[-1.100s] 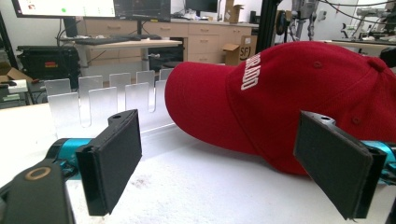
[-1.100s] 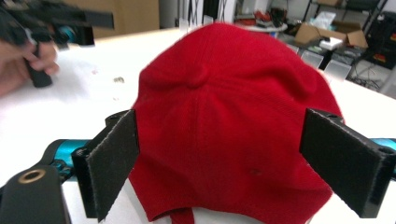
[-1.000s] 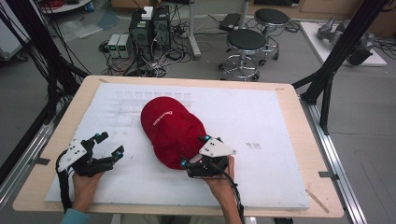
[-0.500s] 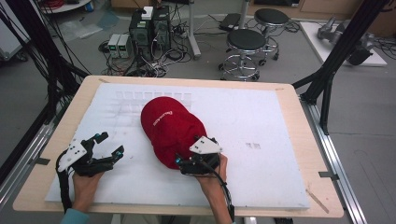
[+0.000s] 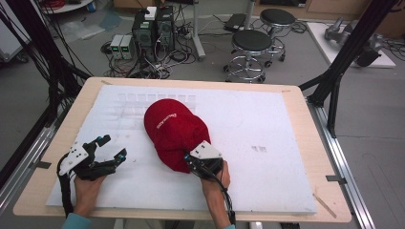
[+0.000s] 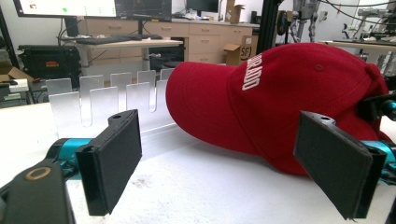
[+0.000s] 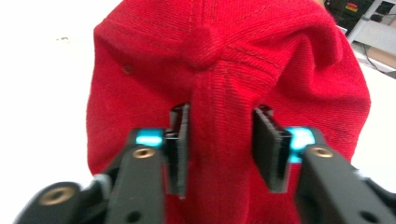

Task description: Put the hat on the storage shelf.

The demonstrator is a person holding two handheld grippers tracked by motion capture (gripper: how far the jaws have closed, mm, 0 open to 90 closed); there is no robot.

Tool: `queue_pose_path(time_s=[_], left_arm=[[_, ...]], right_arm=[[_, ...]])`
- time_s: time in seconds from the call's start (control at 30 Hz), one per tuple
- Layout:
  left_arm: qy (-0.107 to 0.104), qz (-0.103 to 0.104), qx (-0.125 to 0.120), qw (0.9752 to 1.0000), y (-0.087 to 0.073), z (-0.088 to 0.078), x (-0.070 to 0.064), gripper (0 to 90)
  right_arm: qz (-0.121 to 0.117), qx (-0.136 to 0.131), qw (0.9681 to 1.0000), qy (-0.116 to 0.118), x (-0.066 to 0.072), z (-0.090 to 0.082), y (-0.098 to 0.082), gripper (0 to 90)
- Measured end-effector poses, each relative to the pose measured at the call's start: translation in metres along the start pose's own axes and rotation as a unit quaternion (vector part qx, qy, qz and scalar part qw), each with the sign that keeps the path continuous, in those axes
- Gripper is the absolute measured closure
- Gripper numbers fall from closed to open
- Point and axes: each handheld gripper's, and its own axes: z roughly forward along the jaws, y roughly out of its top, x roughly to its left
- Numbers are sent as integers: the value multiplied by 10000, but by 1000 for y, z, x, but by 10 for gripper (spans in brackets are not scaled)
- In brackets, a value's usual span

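A red baseball cap (image 5: 174, 129) with white lettering lies in the middle of the white foam board (image 5: 277, 119), its back end toward me. My right gripper (image 5: 193, 162) is at that back end. In the right gripper view its jaws (image 7: 222, 149) press a raised fold of the cap (image 7: 224, 56) from both sides. My left gripper (image 5: 113, 146) rests open on the board, left of the cap and apart from it. The left gripper view shows the cap (image 6: 289, 93) side-on beyond the gripper (image 6: 224, 163), whose wide-apart pads (image 6: 112, 163) have nothing between them.
A clear slotted acrylic rack (image 5: 143, 102) stands just behind the cap's brim, also seen as the rack (image 6: 107, 98) in the left gripper view. The wooden table rim (image 5: 317, 157) frames the board. Stools (image 5: 250, 43) and computer boxes (image 5: 153, 28) stand on the floor beyond.
My right gripper has slid left and a little forward onto the cap's back end and closed on the fabric. The left gripper and the cap have stayed in place.
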Motion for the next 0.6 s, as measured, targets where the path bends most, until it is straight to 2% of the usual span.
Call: queue_pose_path(time_s=[0.13, 0.23, 0.4, 0.5, 0.53, 0.6], left_arm=[[-3, -6, -2, 10000, 0, 0, 0, 155], [-4, 27, -5, 10000, 0, 0, -1, 155], [-1, 59, 0, 10000, 0, 0, -1, 155], [-20, 39, -25, 10000, 0, 0, -1, 149], [-17, 40, -29, 10000, 0, 0, -1, 149], [-17, 39, -28, 10000, 0, 0, -1, 149]], right_arm=[[-5, -5, 10000, -15, -3, -2, 1, 835], [53, -94, 9999, -44, -5, -5, 2, 844], [-74, -309, 9993, -185, -5, -12, 7, 846], [-145, -481, 9984, -266, -6, -18, 11, 846], [-258, -637, 9971, -333, -9, -21, 14, 847], [-281, -699, 9966, -329, -10, -24, 16, 846]])
